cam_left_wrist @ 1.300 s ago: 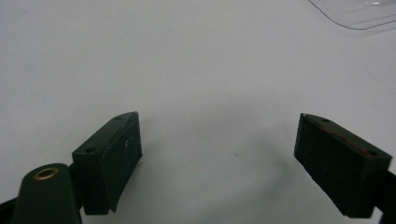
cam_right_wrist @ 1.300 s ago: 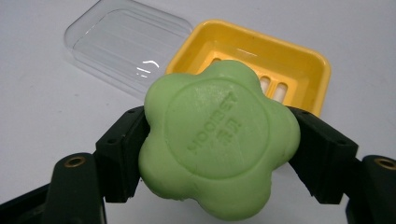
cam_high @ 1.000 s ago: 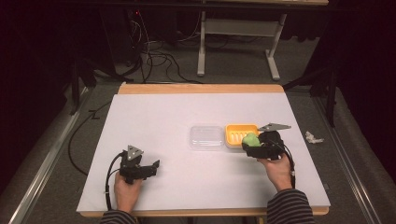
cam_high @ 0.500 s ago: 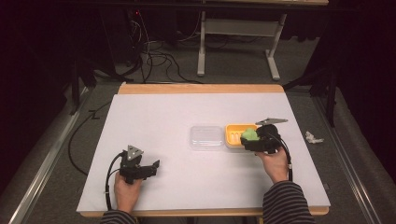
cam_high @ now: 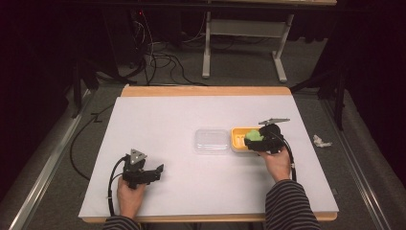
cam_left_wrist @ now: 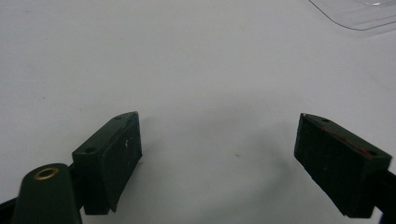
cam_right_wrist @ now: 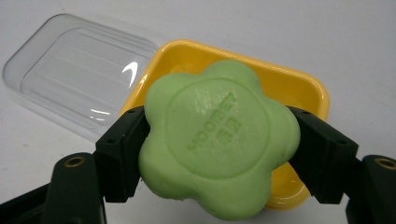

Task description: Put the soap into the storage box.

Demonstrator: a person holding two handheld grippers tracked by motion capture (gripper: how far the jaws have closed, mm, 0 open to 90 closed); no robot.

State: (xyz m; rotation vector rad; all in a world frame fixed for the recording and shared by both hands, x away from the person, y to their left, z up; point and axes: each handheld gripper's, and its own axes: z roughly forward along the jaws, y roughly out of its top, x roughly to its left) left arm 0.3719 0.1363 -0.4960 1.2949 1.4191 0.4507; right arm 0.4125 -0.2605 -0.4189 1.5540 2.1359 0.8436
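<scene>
Right gripper (cam_right_wrist: 215,154) clamped on green soap (cam_right_wrist: 217,142), above yellow dish (cam_right_wrist: 308,88); left gripper (cam_left_wrist: 219,161) spread wide

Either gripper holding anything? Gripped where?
Right gripper holds the green flower-shaped soap, jaws clamped on its opposite side edges, above the yellow dish. Left gripper is open on the table, holding nothing.

high view overhead, gripper views close
</scene>
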